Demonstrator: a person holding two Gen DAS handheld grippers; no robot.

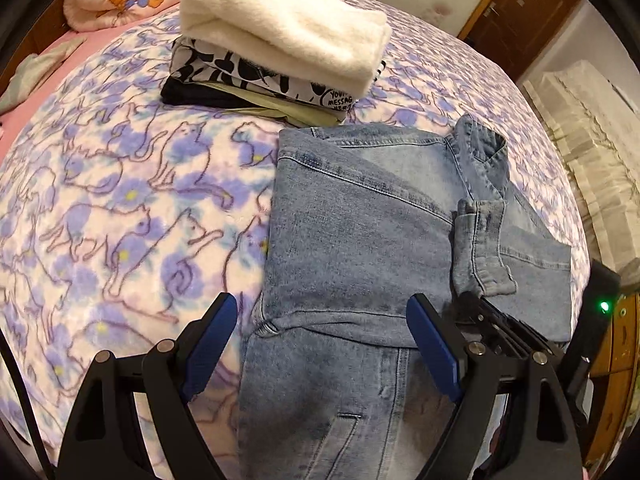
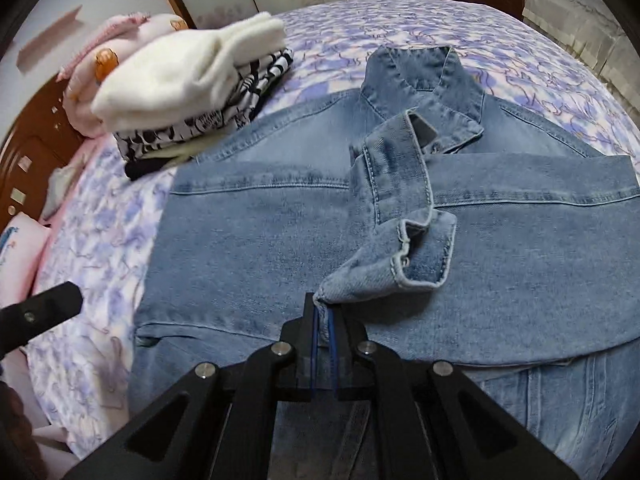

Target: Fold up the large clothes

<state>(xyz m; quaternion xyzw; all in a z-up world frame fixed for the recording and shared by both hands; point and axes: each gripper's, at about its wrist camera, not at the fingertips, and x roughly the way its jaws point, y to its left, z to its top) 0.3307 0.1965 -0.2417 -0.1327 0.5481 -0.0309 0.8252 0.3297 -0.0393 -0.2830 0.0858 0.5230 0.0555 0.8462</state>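
- A cat-print blanket (image 1: 120,208) covers the bed; folded clothes (image 1: 280,48) sit at 11 o'clock.
- Left gripper (image 1: 320,344) hangs wide open, holding nothing.
- Right gripper (image 2: 323,316) pinches the denim jacket (image 2: 280,248) sleeve (image 2: 404,256), it seems.

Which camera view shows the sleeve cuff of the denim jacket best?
The right wrist view: the sleeve cuff lies central and near, its open end visible, pinched by the right gripper. The left wrist view shows it flatter and farther off.
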